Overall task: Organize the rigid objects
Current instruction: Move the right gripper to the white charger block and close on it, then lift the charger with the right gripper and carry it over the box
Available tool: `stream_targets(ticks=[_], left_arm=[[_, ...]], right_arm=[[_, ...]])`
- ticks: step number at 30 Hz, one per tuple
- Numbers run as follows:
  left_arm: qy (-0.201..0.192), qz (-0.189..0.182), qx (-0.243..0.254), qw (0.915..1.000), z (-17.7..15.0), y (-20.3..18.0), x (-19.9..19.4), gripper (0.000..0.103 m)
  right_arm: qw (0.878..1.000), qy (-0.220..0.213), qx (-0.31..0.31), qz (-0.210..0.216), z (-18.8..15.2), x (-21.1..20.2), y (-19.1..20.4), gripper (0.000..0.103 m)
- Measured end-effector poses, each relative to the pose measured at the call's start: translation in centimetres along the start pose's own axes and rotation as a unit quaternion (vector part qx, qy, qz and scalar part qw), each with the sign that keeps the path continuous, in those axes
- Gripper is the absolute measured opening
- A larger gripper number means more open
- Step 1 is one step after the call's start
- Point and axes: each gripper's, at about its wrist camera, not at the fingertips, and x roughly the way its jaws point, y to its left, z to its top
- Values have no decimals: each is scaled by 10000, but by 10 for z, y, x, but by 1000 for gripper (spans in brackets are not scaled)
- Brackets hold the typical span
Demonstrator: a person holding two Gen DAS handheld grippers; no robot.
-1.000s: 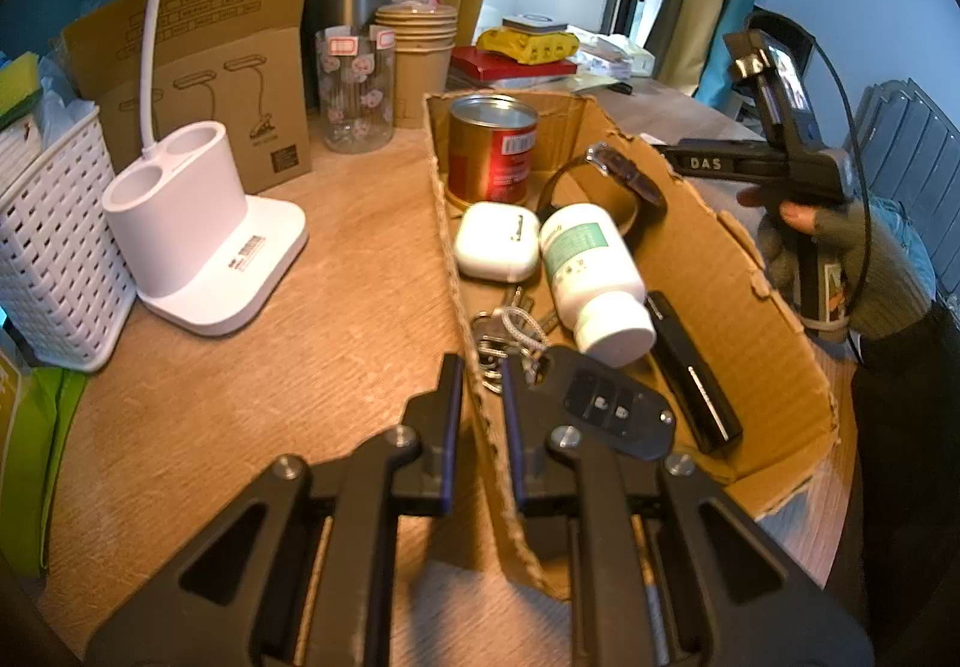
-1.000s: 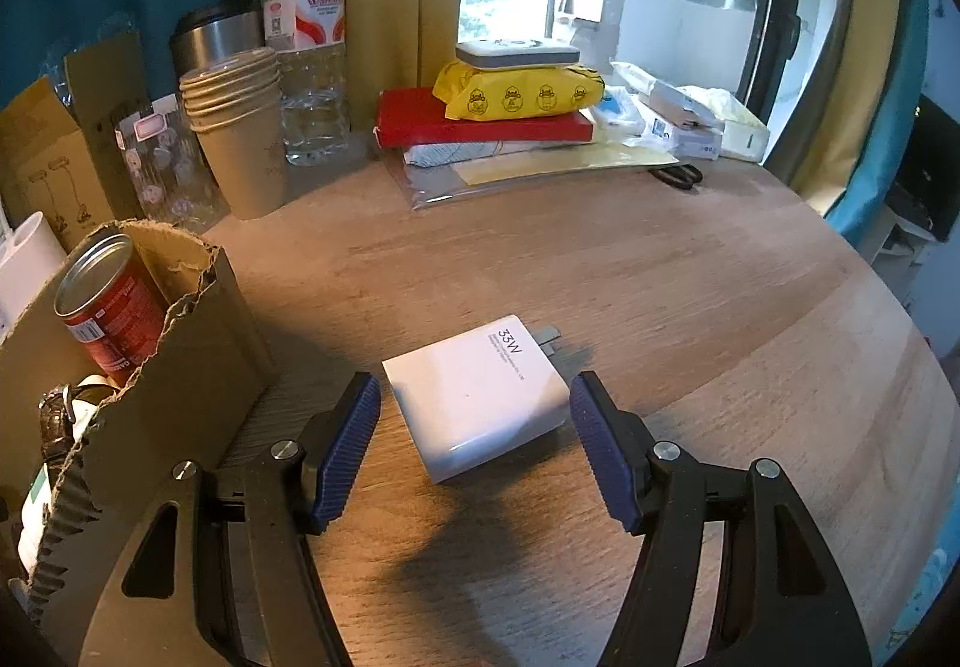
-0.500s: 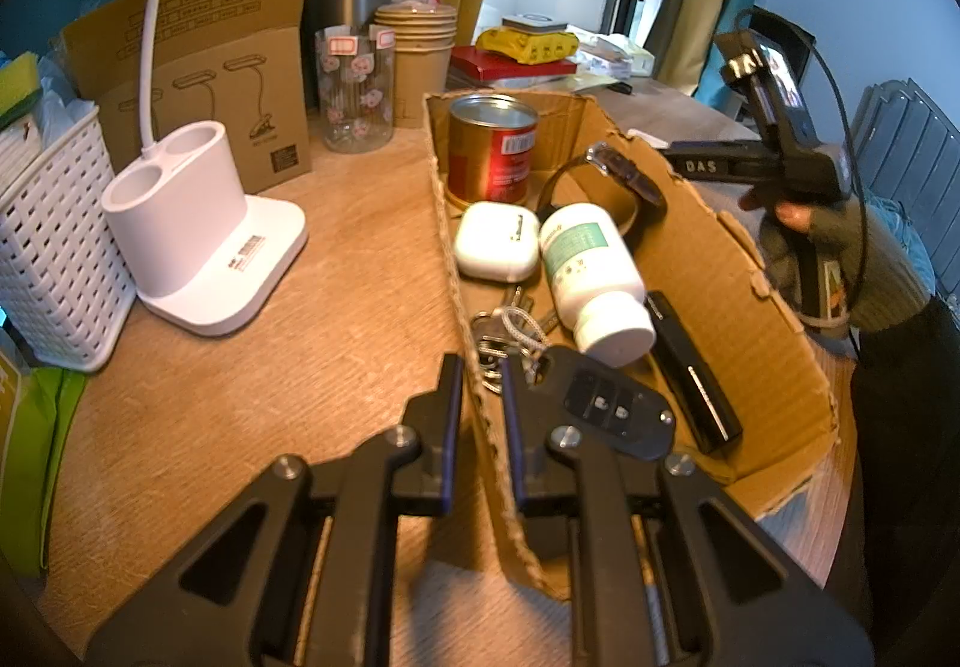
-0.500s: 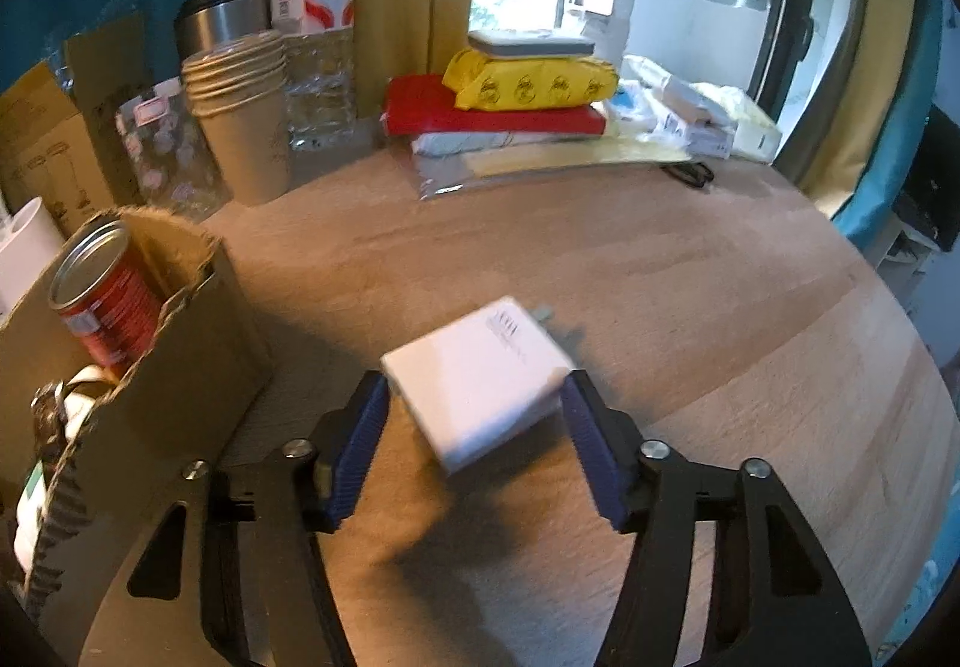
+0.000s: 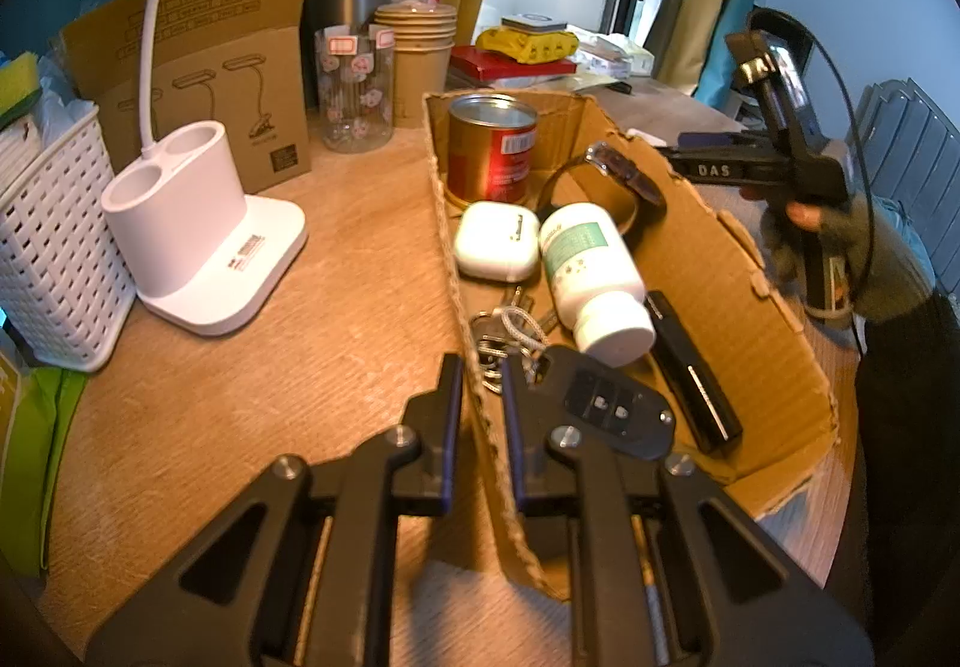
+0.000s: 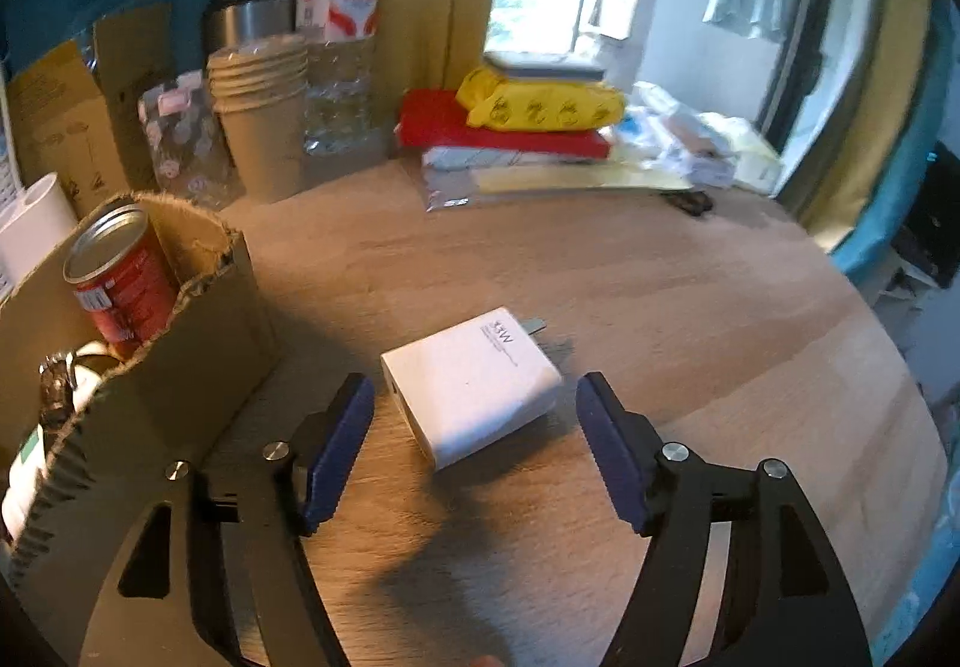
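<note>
One item is left out on the wooden table (image 6: pixel 690 319): a white charger (image 6: pixel 474 388), flat on the wood just beside the outer wall of the cardboard box (image 5: pixel 744 271), on the side away from the lamp base (image 5: pixel 198 223). It sits directly ahead of the right gripper (image 6: pixel 474 448), in the gap between the two blue pads (image 6: pixel 339 442), with clear space on either side; the jaws are opening and neither pad touches it. The charger's long axis runs diagonally from the near left corner to the prongs at the far right, so it lies skewed to the line between the pads rather than square to them. A slight roll of the wrist would probably be needed for the pads to meet its flat sides instead of its corners.

The left gripper (image 5: pixel 483 415) has its jaws closed on the box's near wall, pinching the cardboard edge and apparently steadying the box. The right hand (image 5: pixel 840 235) is the nearer and the free one, so the pick falls to it.

Inside the box already lie a red can (image 5: pixel 492 150), a white earbud case (image 5: pixel 495 241), a pill bottle (image 5: pixel 594 271), a watch (image 5: pixel 624 175), keys (image 5: pixel 510 331), a car key fob (image 5: pixel 606 403) and a slim black stick-like item (image 5: pixel 690 373). From the charger the box lies to the left, its wall standing higher than the charger, so the carry would call for a lift over that edge.
</note>
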Motion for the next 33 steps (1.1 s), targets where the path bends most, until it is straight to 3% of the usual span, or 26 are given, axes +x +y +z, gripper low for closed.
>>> stream_targets(ticks=[3, 11, 14, 18, 24, 33], left_arm=[[0, 1, 2, 10000, 0, 0, 0, 14], [0, 4, 1, 10000, 0, 0, 0, 14], [0, 3, 0, 10000, 0, 0, 0, 14], [2, 7, 1, 10000, 0, 0, 0, 14], [-1, 6, 0, 10000, 0, 0, 0, 14], [-2, 7, 0, 10000, 0, 0, 0, 14]], right_arm=[[9999, -14, -116, -61, 1, 4, -5, 75], [9991, 241, -146, 328, 7, 17, -7, 75], [9989, 310, -19, 364, 5, 18, -7, 67], [9993, 271, 29, 245, 2, 16, -3, 66], [9999, 110, 52, -45, -4, 3, 2, 66], [9988, -390, 303, -49, -6, -40, 4, 65]])
